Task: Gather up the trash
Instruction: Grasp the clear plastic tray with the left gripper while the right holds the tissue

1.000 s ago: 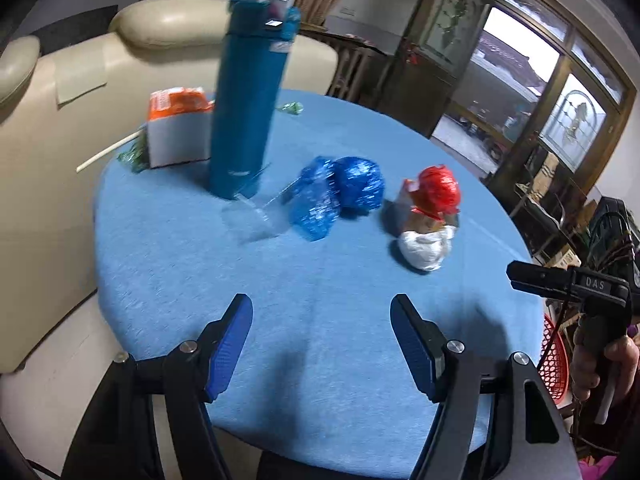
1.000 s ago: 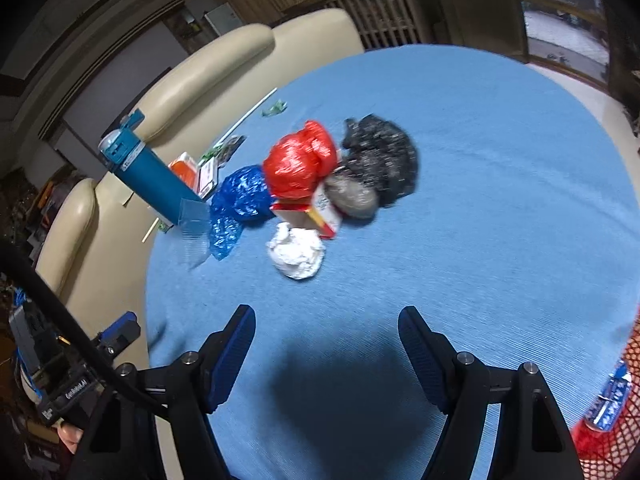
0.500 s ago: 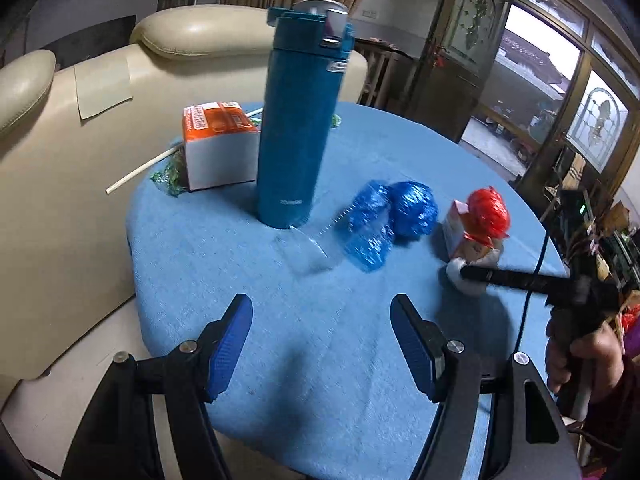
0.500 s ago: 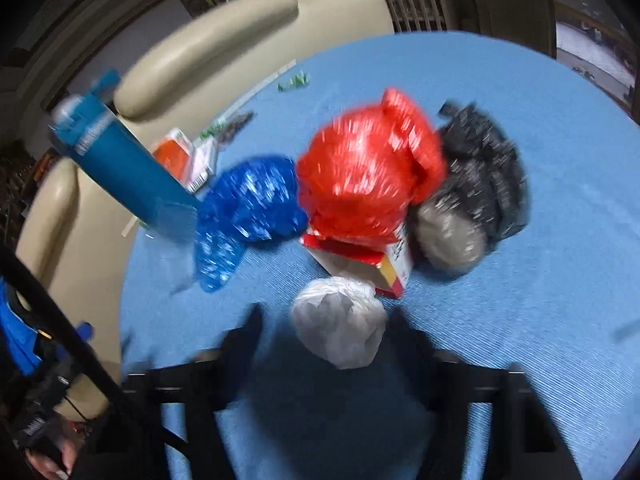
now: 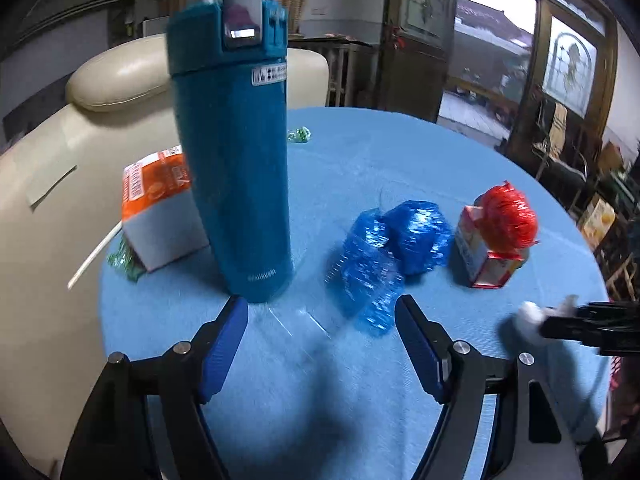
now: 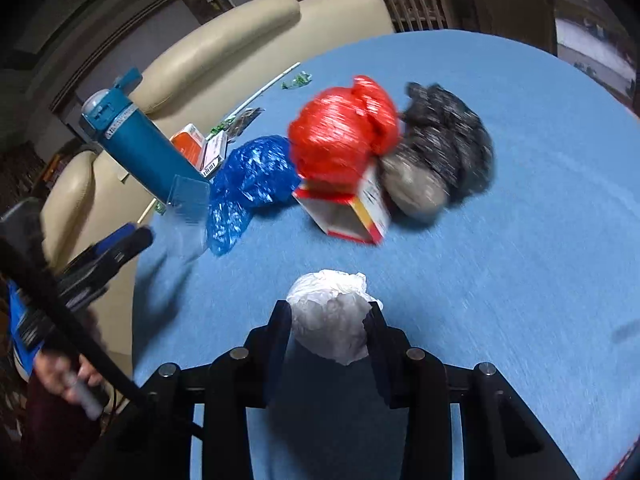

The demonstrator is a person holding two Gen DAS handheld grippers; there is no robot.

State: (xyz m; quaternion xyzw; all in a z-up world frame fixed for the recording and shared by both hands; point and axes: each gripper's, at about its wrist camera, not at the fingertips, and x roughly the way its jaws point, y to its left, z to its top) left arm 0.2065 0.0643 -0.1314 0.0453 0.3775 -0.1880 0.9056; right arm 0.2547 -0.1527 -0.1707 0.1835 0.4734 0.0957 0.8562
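Counting one white wad (image 6: 332, 312), gripped

A crumpled white wad (image 6: 332, 316) of thin plastic or paper sits at the near edge of the blue bench (image 6: 520, 240), pinched on both sides between black jaws. Beyond it a small red-and-white carton (image 6: 352, 212) lies tipped, its open end facing the near side, with a knotted red bag (image 6: 340, 132) resting on top of it. Touching that on the right is a black speckled bag (image 6: 448, 144) over a grey-brown lump (image 6: 416, 188). To the left lies a crinkled blue bag (image 6: 248, 180), with a clear plastic piece (image 6: 188, 200) just beside it.
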